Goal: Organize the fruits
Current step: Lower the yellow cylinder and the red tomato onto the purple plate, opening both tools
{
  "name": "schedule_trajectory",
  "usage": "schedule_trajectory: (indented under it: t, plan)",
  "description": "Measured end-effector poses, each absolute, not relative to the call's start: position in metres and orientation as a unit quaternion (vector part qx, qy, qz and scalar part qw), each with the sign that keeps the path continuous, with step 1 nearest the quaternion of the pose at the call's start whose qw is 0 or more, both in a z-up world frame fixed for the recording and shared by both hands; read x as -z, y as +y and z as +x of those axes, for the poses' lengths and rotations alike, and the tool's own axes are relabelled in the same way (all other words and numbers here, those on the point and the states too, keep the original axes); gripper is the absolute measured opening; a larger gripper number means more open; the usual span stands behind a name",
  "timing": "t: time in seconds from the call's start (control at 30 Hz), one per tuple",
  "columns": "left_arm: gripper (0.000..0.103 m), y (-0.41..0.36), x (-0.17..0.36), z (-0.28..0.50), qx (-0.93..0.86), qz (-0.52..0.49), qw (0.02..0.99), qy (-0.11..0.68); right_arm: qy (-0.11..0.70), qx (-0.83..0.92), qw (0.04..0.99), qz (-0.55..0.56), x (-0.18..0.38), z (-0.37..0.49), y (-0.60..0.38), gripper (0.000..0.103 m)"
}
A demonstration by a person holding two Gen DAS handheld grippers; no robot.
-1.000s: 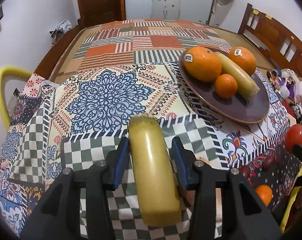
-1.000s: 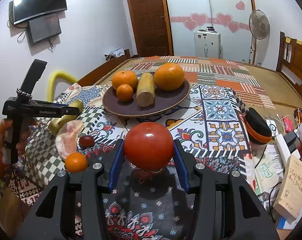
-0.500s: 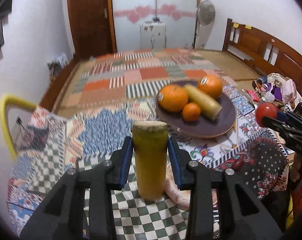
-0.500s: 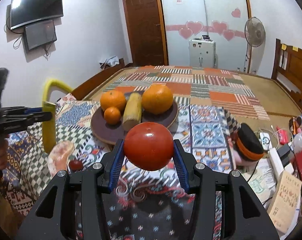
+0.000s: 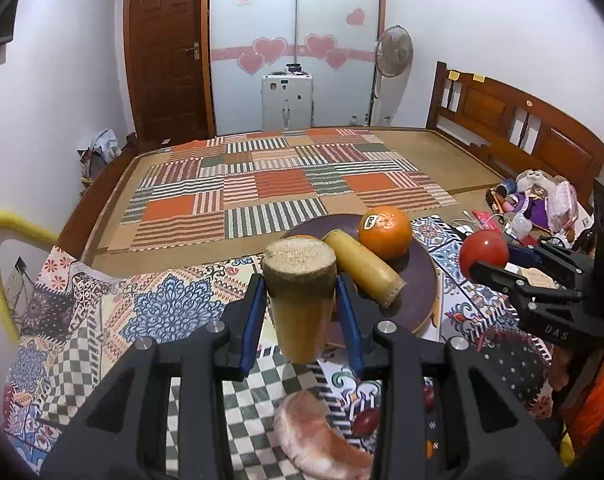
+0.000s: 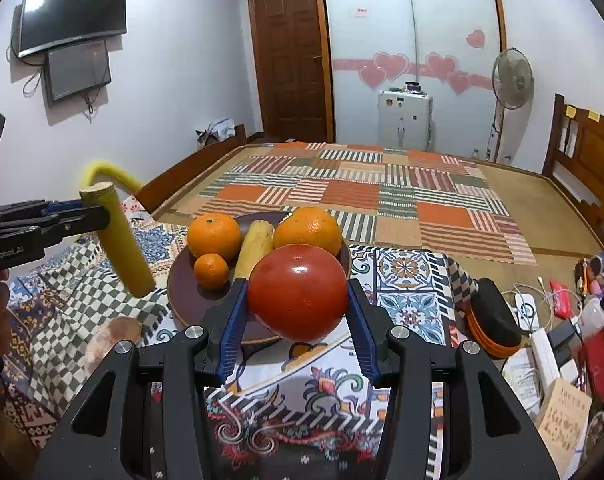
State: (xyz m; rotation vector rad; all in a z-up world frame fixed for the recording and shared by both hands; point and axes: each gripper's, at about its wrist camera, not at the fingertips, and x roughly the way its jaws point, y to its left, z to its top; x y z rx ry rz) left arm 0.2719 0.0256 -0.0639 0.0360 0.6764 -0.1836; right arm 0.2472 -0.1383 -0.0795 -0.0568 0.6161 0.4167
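Both pieces of fruit have come up off the patterned cloth [image 6: 409,280] since a second ago and now hang in the air near the plate [image 6: 182,292]. The left gripper [image 5: 302,312] has its jaws closed on a yellow stalk [image 5: 300,300], held nearly upright with its cut end on top; a second ago it lay low over the checked part of the cloth, and now the plate sits just beyond it. The right gripper [image 6: 298,312] has its jaws clamped on the tomato [image 6: 298,292], which a second ago hung low over the dark cloth and now hovers at the plate's near rim.

On the plate lie two big oranges [image 6: 214,236], a small orange [image 6: 211,271] and a second yellow stalk [image 6: 254,248] between them. The open space is at the front, under the tomato, so my guess is the tomato goes down there first. The held stalk would fit beside its twin, though the left view hides part of the plate behind it, so how much room is left there is hard to judge.

Still off the plate: a pinkish piece [image 5: 317,440] and a small dark red fruit [image 5: 363,420] on the cloth below the left gripper. With both hands closing on one plate, they may crowd each other.
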Motion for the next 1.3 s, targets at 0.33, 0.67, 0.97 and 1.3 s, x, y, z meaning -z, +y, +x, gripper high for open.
schedule_trajectory:
  t: [0.33,0.67,0.97,1.3]
  plan:
    - [0.035,0.025,0.073,0.307,0.092,-0.01,0.934,0.345,0.335,-0.213,0.917,-0.033,0.092,0.279,-0.128,0.045]
    - [0.035,-0.001,0.082,0.332,0.076,0.035,0.932,0.352,0.368,-0.22,0.902,-0.055,0.106,0.297,-0.114,0.045]
    - [0.036,-0.016,0.089,0.347,0.069,0.055,0.93,0.356,0.379,-0.215,0.898,-0.063,0.111,0.303,-0.108,0.045]
    - [0.051,-0.019,0.103,0.35,0.077,0.035,0.924,0.372,0.391,-0.217,0.893,-0.053,0.117,0.306,-0.106,0.046]
